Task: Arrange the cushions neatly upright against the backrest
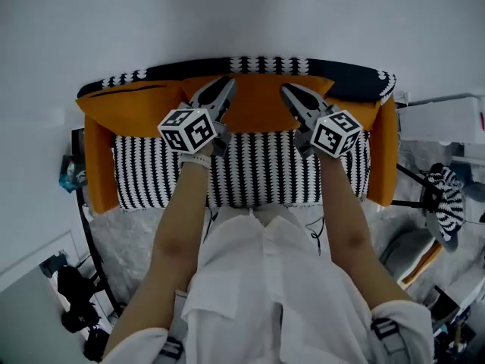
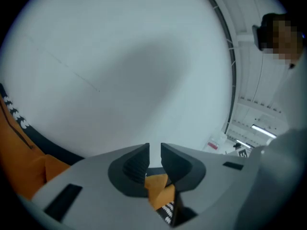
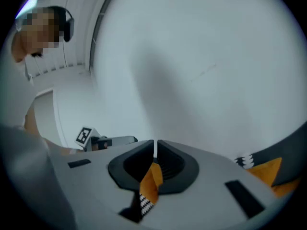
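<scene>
The left gripper (image 1: 226, 86) and the right gripper (image 1: 289, 91) each pinch an orange top corner of the black-and-white striped fabric cushion (image 1: 242, 169), which hangs between the orange sofa's (image 1: 97, 158) arms.

No words, numbers or brand names are legible; black-and-white square code markers cover the left cube (image 1: 189, 130) on the left gripper (image 1: 225, 84) and the right cube (image 1: 337, 133) on the right gripper (image 1: 292, 91), and a distant red-striped label (image 2: 214, 145) is too blurred to read.
</scene>
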`<state>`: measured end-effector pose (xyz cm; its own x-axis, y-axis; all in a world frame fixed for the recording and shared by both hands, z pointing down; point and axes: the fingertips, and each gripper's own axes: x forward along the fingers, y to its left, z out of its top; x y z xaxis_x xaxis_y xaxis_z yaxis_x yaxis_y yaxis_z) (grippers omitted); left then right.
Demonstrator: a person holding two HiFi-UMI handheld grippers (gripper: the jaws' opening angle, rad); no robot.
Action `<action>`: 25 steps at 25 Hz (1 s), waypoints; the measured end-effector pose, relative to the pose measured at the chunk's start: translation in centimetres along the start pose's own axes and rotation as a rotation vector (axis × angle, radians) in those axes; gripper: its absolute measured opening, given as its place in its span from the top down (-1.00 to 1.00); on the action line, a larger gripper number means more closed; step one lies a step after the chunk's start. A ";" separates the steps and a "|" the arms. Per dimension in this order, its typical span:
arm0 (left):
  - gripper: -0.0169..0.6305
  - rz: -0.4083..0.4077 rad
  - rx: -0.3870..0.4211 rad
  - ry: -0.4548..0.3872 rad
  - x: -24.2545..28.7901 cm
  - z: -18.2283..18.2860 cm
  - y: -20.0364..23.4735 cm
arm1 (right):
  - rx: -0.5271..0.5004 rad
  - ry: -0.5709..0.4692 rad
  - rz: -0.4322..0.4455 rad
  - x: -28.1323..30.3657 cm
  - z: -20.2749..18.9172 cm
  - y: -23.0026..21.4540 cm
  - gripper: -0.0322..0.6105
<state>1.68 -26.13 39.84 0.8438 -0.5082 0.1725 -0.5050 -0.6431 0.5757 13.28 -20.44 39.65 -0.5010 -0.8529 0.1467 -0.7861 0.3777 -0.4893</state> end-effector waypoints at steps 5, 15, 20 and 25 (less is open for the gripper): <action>0.83 -0.096 0.109 -0.102 -5.8 3.2 -4.3 | -0.064 -0.137 -0.008 -4.5 2.9 5.3 0.87; 0.90 -0.124 0.307 -0.167 -20.0 4.9 -7.0 | -0.292 -0.099 -0.156 -13.3 0.8 12.1 0.87; 0.90 -0.106 0.275 -0.185 -24.2 3.6 -6.6 | -0.313 -0.074 -0.223 -17.0 -2.1 14.6 0.88; 0.90 -0.108 0.273 -0.230 -27.5 2.1 -9.4 | -0.311 -0.117 -0.229 -20.2 -2.9 16.8 0.87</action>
<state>-17.15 -7.38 28.01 0.8478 -0.5243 -0.0799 -0.4710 -0.8134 0.3414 9.12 4.15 31.00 -0.2698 -0.9562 0.1137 -0.9537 0.2490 -0.1689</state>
